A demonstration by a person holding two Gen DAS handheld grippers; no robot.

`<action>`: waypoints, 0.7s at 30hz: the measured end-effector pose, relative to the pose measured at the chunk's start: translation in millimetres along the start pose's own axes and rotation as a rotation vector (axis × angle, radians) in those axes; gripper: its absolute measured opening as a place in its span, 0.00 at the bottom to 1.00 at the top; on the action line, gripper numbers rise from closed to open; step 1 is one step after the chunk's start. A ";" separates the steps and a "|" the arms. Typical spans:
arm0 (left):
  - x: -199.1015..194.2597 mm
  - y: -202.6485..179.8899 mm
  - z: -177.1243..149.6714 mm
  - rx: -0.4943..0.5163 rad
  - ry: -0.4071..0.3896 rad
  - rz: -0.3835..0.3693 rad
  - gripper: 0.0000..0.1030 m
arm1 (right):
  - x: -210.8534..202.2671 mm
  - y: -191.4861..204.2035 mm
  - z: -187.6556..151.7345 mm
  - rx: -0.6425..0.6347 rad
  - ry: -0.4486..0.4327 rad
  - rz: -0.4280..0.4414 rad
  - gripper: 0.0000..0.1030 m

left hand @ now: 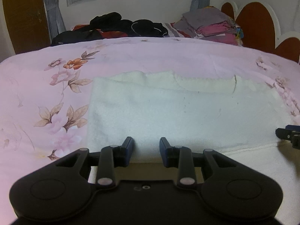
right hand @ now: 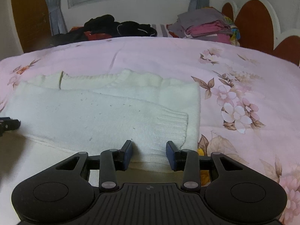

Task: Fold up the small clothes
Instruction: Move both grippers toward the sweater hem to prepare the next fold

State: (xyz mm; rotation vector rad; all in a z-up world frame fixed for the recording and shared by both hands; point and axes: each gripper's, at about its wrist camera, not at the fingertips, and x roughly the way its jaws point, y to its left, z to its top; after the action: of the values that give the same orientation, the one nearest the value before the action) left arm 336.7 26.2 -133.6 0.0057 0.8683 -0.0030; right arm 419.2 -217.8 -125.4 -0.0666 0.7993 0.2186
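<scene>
Both grippers sat at the near edge of the folded white knit sweater [left hand: 168, 112] on the pink floral bedspread [left hand: 46, 97].
L gripper [left hand: 146, 146] – jaws part-open w/ the sweater's fold between them, grip unclear; R gripper [right hand: 149, 150] – same.

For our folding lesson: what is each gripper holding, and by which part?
Both seem to grip the white sweater by its near edge: the left gripper toward the left end, the right gripper near the right corner.
</scene>
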 end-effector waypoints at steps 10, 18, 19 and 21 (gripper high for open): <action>-21.2 -11.9 -4.4 -0.036 0.024 0.060 0.32 | -12.7 -9.7 2.9 -0.012 0.008 0.073 0.40; -76.9 -18.5 -29.5 -0.017 -0.014 0.028 0.37 | -68.0 -9.6 -26.6 -0.022 -0.050 0.165 0.40; -84.4 -18.4 -33.1 -0.020 -0.015 0.019 0.40 | -76.0 -10.0 -32.5 -0.016 -0.052 0.175 0.40; -98.0 -18.9 -41.1 -0.010 -0.020 0.008 0.45 | -93.0 -9.9 -45.4 -0.012 -0.058 0.185 0.40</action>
State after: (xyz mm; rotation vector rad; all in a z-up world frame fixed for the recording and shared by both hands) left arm 242.0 7.6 -85.5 -0.0005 0.8482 0.0090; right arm 326.6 -249.6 -90.5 0.0032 0.7463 0.3986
